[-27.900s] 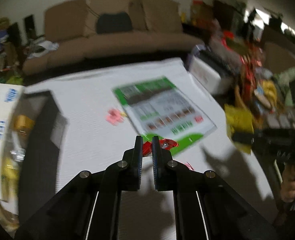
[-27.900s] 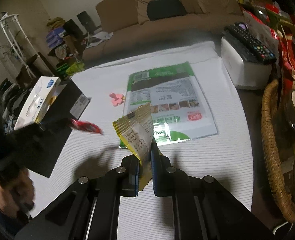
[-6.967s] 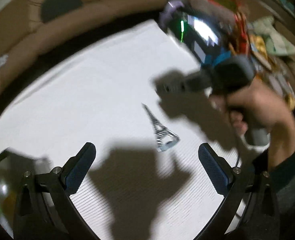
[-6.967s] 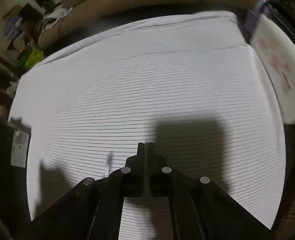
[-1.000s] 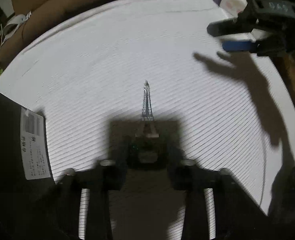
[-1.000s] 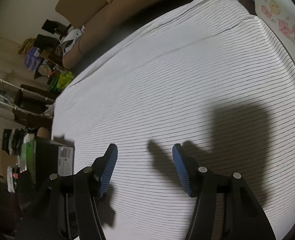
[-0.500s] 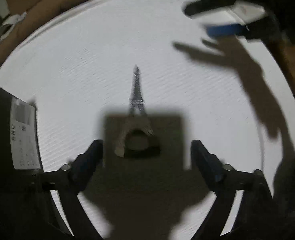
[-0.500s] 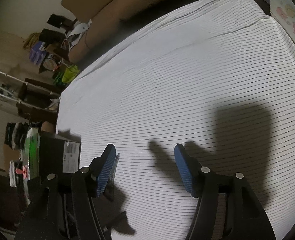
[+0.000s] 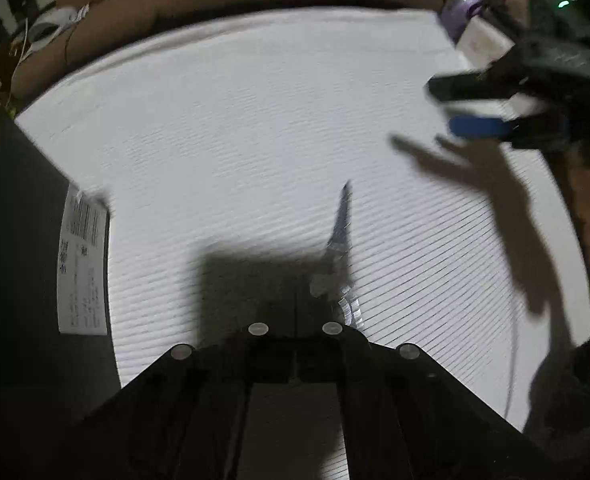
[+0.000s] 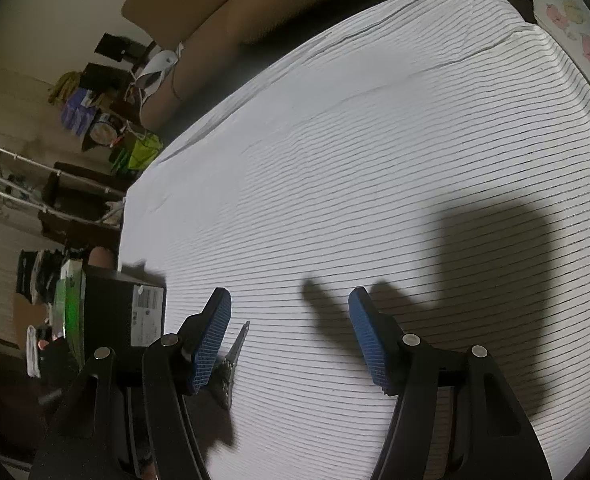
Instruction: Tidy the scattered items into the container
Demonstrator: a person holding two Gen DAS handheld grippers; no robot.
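Black box (image 9: 19, 264) at left edge of white striped cloth (image 9: 255, 120); white label (image 9: 82, 264) on its side, print too blurred to read. Box contents hidden in left view; green packet (image 10: 71, 312) shows at box in right view. Left gripper (image 9: 295, 312) closed; whether it pinches tower base cannot tell. Metal Eiffel Tower model (image 9: 341, 236) lies just right of its tips, spire pointing far. Right gripper (image 10: 291, 336) open, nothing between blue pads.
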